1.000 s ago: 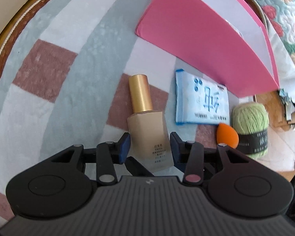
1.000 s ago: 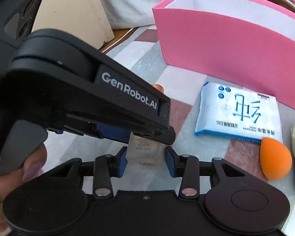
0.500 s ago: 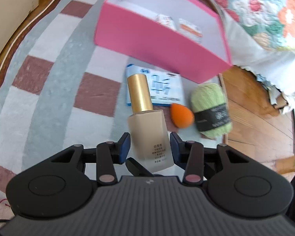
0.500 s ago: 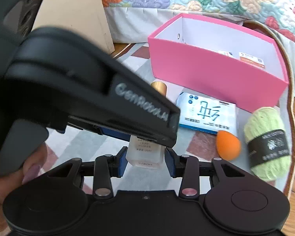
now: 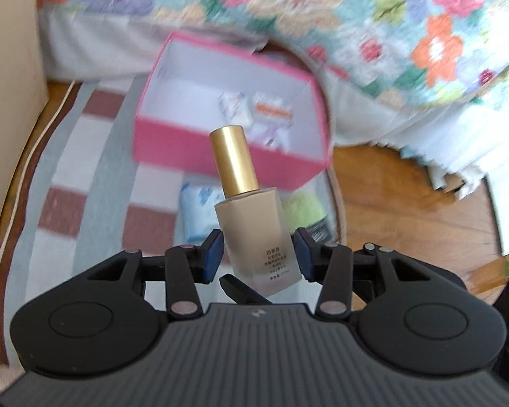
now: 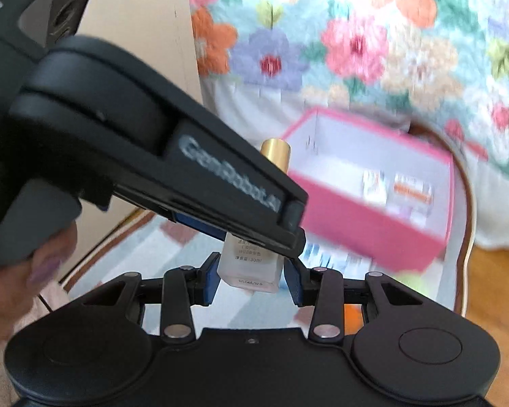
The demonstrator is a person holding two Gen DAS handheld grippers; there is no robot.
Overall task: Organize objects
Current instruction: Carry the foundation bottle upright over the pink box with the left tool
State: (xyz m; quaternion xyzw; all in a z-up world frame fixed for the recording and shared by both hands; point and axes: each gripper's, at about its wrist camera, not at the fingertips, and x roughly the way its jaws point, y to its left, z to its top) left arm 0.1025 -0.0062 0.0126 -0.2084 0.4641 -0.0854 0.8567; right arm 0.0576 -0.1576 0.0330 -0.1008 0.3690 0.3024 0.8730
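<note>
The foundation bottle (image 5: 254,234) with its gold cap (image 5: 233,161) is up in the air, tilted, above the striped rug (image 5: 85,183) and nearer than the pink box (image 5: 227,156). The left gripper (image 5: 257,254) has the bottle's body between its 2 blue pads; its jaws are opening, with a thin gap showing at the right pad. The right gripper (image 6: 251,273) is clamped on the bottle's base, both pads touching the glass. A hand (image 6: 23,271) holds the left gripper's handle at the left of the right wrist view. Inside the box lie 2 small packets (image 5: 258,115). On the rug just beside the box are a blue wipes pack (image 5: 196,210) and green yarn (image 5: 302,210). A floral quilt (image 5: 356,17) lies beyond.
</note>
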